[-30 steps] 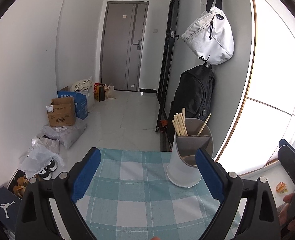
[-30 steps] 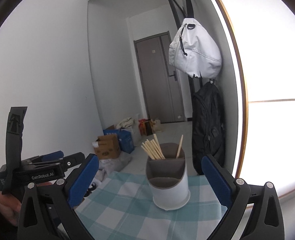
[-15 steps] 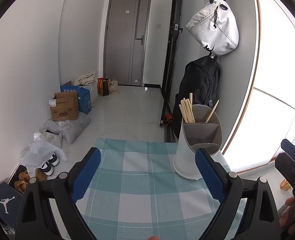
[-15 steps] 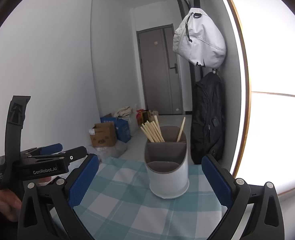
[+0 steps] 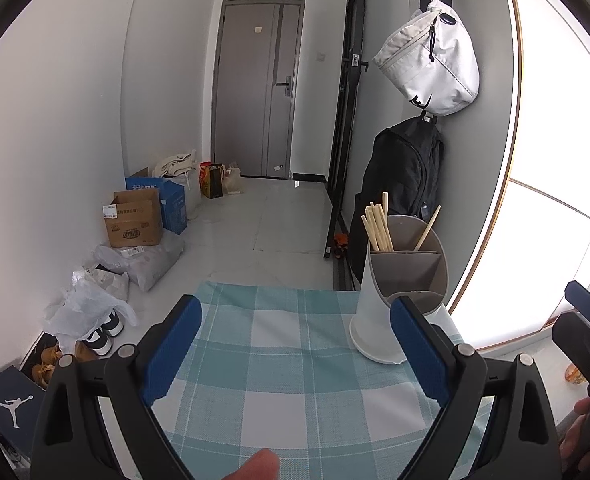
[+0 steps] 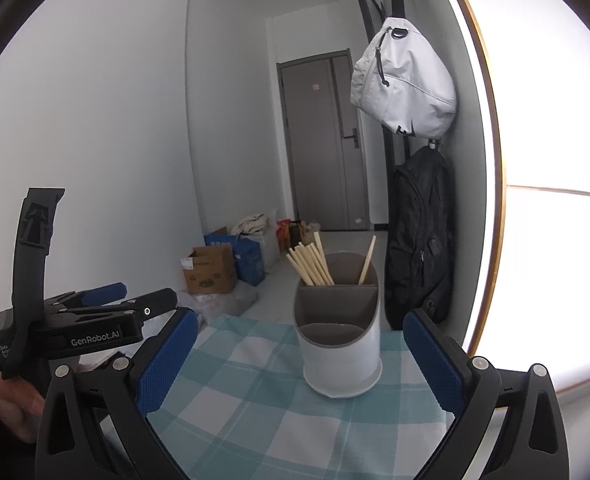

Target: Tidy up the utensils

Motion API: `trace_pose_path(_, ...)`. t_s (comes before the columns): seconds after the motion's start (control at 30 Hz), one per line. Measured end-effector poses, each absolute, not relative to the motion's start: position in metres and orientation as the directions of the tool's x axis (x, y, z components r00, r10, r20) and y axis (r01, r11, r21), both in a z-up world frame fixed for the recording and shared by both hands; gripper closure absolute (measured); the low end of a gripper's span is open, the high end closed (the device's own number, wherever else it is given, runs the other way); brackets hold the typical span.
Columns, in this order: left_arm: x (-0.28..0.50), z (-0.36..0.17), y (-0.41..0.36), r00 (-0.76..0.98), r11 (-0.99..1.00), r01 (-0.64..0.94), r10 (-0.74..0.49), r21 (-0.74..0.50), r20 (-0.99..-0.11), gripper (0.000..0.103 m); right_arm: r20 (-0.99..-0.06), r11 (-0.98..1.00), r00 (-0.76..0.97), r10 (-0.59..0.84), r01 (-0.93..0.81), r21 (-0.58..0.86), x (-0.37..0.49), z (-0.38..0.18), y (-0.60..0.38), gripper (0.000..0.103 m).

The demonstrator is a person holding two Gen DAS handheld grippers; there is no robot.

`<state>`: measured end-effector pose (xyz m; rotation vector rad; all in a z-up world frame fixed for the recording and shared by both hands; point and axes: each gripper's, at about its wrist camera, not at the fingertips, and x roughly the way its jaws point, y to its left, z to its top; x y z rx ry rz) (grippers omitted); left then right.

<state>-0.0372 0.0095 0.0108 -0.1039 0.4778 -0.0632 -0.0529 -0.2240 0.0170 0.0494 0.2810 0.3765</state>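
- The left gripper point(image 5: 295, 344) has its blue-padded fingers point(image 5: 173, 350) spread wide with nothing between them, held above the checked cloth.
- The right gripper point(image 6: 297, 354) is likewise spread wide and empty; its fingers point(image 6: 433, 360) frame the holder from the near side without touching it.
- In the right wrist view the left gripper shows side-on at the left edge, with a hand point(image 6: 11, 406) wrapped round its handle.
- In the left wrist view part of the right gripper sits at the far right edge, well apart from the left one.
- A fingertip point(image 5: 255, 466) pokes into the bottom of the left wrist view.
- The utensil holder point(image 6: 341, 344), white outside and grey inside, stands upright on the teal-and-white checked cloth point(image 6: 255, 404) that covers the bench, towards its far right corner.
- The holder has divided compartments: a bundle of wooden chopsticks point(image 6: 311, 264) leans in the rear left one, a single chopstick point(image 6: 367, 260) in the rear right one; the front one looks empty.
- Beyond the bench, a black backpack point(image 6: 417, 248) and a white bag point(image 6: 407, 88) hang on the wall, cardboard boxes point(image 5: 135, 220) sit on the floor, and a grey door point(image 5: 255, 88) closes the hallway.
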Motion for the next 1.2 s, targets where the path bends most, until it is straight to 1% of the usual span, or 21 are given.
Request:
trace_pose_path(0.67, -0.0378, 0.0103, 0.0109, 0.882, 0.992, 0.040, -0.092, -0.123, -0.461, 0.010, -0.268, 0.928, 0.889, 0.372, -0.363, 0.084, -0.0519, 0.0151, -0.2207, 0.000)
trace_pose_path(1.03, -0.0369, 0.0094, 0.0110, 0.882, 0.993, 0.024, -0.076, -0.117, -0.464, 0.010, -0.271, 0.926, 0.886, 0.377, -0.369, 0.080, -0.0534, 0.0145, -0.2194, 0.000)
trace_pose_path(1.2, -0.0354, 0.0095, 0.0149, 0.881, 0.990, 0.023, -0.087, -0.141, -0.466, 0.010, -0.269, 0.926, 0.887, 0.377, -0.370, 0.078, -0.0533, 0.0140, -0.2195, 0.000)
